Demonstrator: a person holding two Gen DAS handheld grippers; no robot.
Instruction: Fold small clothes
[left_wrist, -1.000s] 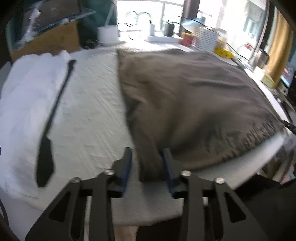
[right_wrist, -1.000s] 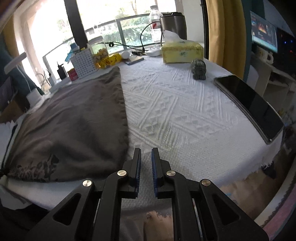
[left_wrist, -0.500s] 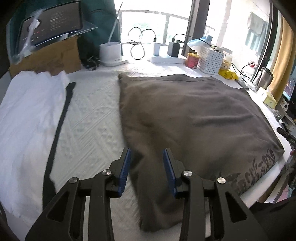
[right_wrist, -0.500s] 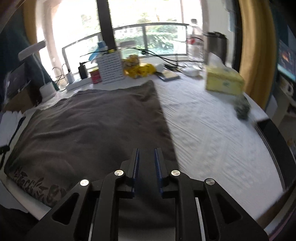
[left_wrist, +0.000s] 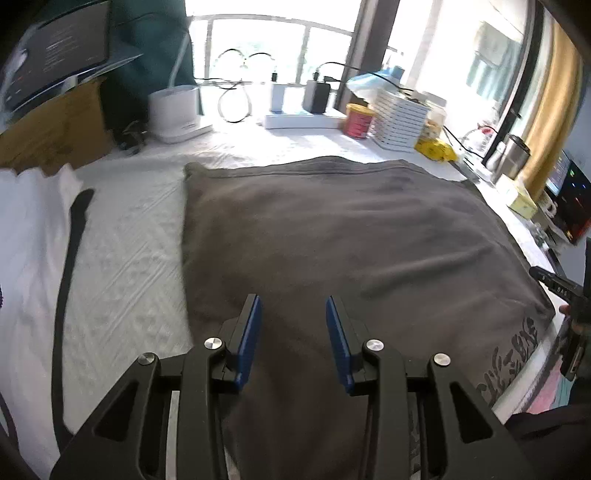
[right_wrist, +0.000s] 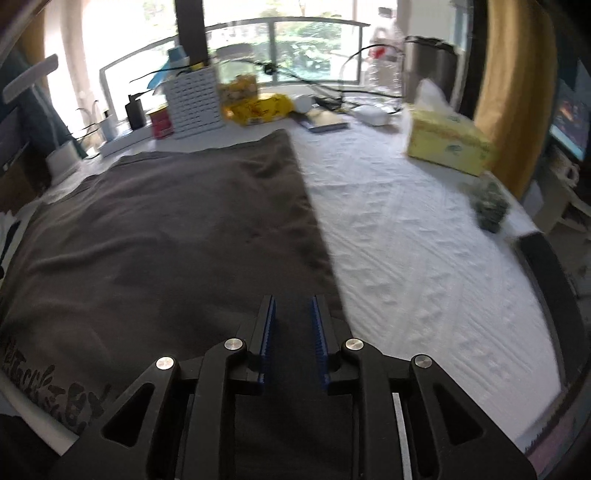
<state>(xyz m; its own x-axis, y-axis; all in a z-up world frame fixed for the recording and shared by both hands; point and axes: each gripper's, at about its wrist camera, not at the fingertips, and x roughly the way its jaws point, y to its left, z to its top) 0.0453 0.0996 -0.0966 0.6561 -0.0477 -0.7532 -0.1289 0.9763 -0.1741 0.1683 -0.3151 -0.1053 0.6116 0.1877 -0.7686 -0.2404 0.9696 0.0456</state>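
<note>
Through the left wrist view, my left gripper (left_wrist: 293, 325) hangs with its jaws set wide and nothing between them, poised over the near left part of the brown garment (left_wrist: 351, 251), which lies spread flat on the white-covered desk (left_wrist: 129, 258). Left of the garment lies a white garment (left_wrist: 29, 240) with a dark strap (left_wrist: 70, 258) along it. The risk here, as I judge it, is pinching only the top layer near the garment's left edge; the cloth looks doubled there, and a shallow bite would lift one ply and leave the rest dragging into a crooked fold. If I drift left of the garment I could also catch the desk's textured cover with it. In the right wrist view, my right gripper (right_wrist: 293, 328) has its jaws fairly narrow, with a clear gap and no cloth in it, hovering over the garment just inside its right edge (right_wrist: 314, 221). This picture is blurred, so I cannot tell how high it sits above the fabric. Such a slim opening may skid off the hem rather than take it. Beyond the garment's right edge stand a yellow tissue box (right_wrist: 447, 147) and a small dark figure (right_wrist: 489, 206), and a wide swing of the fold that way could knock them.
</note>
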